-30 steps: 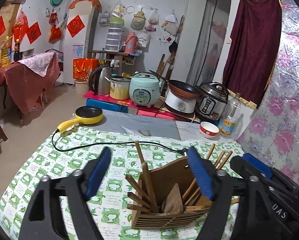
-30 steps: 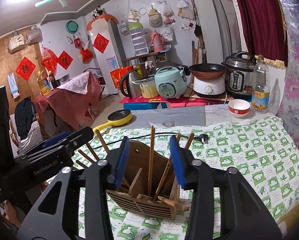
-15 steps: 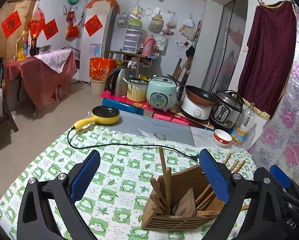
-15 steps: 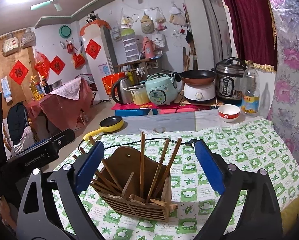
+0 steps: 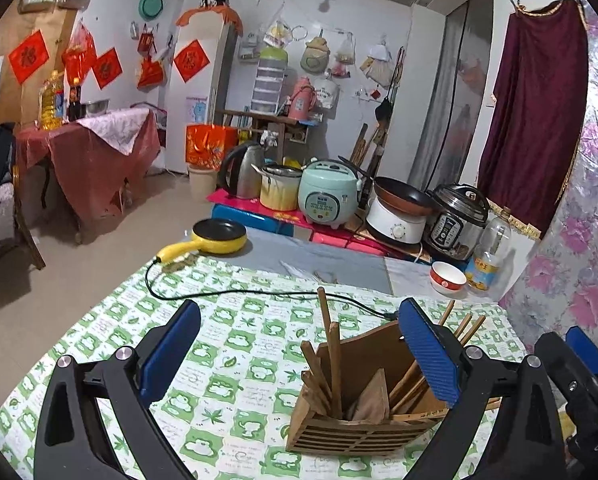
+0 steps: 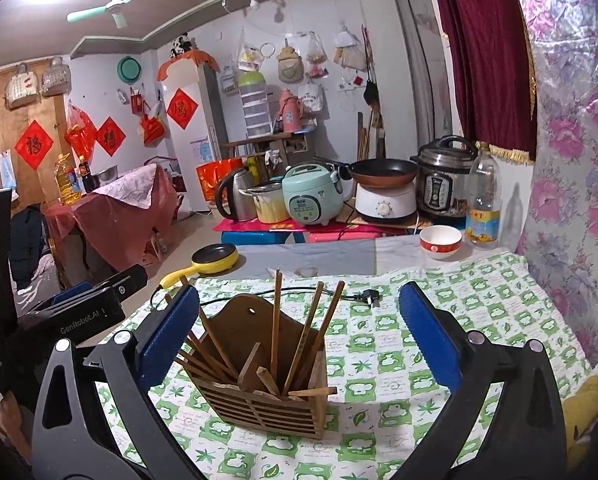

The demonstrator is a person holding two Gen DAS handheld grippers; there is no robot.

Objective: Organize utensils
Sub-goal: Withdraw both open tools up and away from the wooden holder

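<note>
Wooden holder [image 6: 267, 364] stands near on the desk [image 6: 383, 364], chopsticks [image 6: 275, 324] upright or leaning inside it. Right gripper [image 6: 299, 340], narrowed about the chopsticks a second ago, now gapes wide and empty astride the holder; left gripper [image 5: 299, 354] likewise wide, holding nothing. Judgement: chopsticks released into the holder; placement looks finished.
</note>
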